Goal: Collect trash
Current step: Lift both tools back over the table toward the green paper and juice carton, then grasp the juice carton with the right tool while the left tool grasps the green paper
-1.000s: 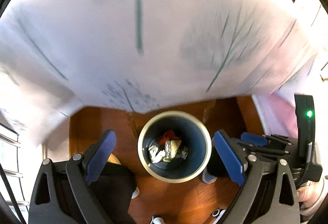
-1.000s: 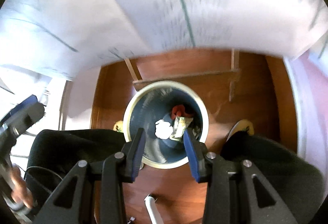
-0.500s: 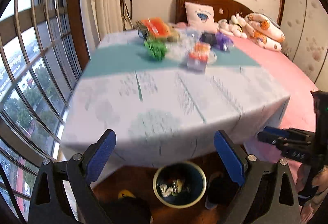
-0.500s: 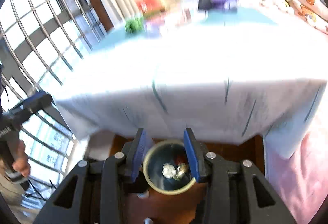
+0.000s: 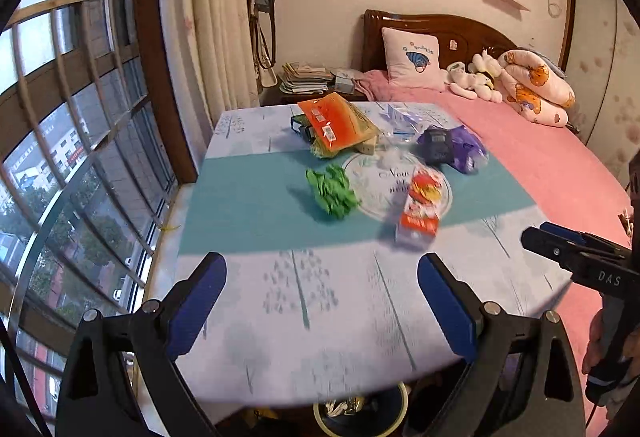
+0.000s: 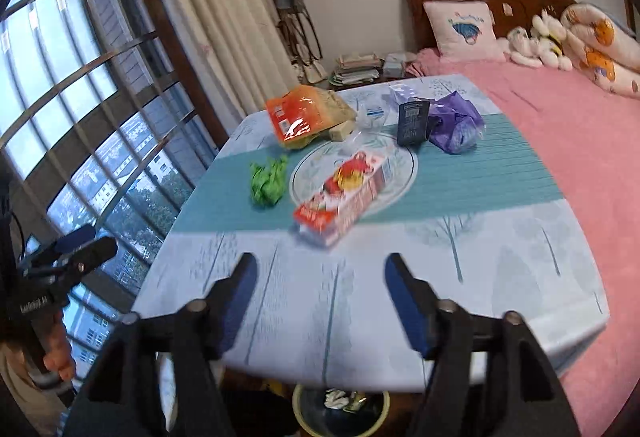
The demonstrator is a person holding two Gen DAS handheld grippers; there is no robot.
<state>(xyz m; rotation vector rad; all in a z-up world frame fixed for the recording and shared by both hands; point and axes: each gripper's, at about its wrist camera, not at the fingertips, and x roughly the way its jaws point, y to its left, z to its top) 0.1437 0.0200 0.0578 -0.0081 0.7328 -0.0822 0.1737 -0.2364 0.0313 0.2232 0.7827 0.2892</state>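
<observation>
Trash lies on the table [image 5: 280,301] [image 6: 500,277]: a crumpled green wrapper [image 5: 333,190] [image 6: 269,179], a red and white carton [image 5: 421,211] [image 6: 343,199], an orange packet [image 5: 335,123] [image 6: 298,116], a dark box [image 5: 437,146] [image 6: 413,123] and a purple bag [image 5: 466,147] [image 6: 456,123]. The bin [image 5: 360,415] [image 6: 340,411] with scraps stands on the floor under the near table edge. My left gripper [image 5: 322,307] is open and empty above the near edge. My right gripper [image 6: 320,301] is open and empty, in front of the carton.
A pink bed [image 5: 552,161] with pillow and soft toys adjoins the table on the right. A barred window [image 5: 68,141] and curtain are on the left. A nightstand with stacked papers [image 5: 306,77] stands behind the table.
Both grippers have lifted from over the bin to table height, facing the trash on the table. The right gripper has opened wider.
</observation>
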